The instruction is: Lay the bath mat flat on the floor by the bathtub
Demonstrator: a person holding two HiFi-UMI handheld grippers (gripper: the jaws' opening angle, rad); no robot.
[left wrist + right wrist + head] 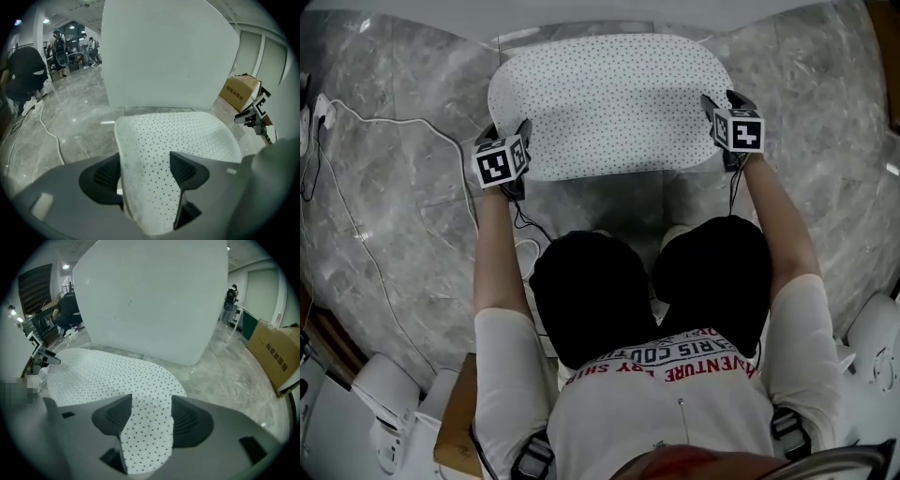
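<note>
From the head view, the bath mat (614, 103) is spread on the grey marble floor (394, 206), white with small dark dots, its far edge toward the top of the frame. The left gripper (508, 133) sits at its near-left corner and the right gripper (729, 101) on its right edge. A white cable (384, 122) trails over the floor to the left. The shirt's print faces away from the camera; "ADVENTURE" seems to be one word, but I would not swear to the rest.

In the left gripper view the jaws stand well apart with the mat's corner humped up between them, not pinched. Beyond it the mat runs to the foot of the white bathtub (164, 51). A cardboard box (239, 91) carries print too small to read.

In the right gripper view the jaws are wide too, with the mat's edge lying loose and flat between them.

The mat looks light, soft and limp, so it will likely sag and fold wherever it is unsupported. Its near corners and edge are the sensible places to pinch it and smooth that left hump.
</note>
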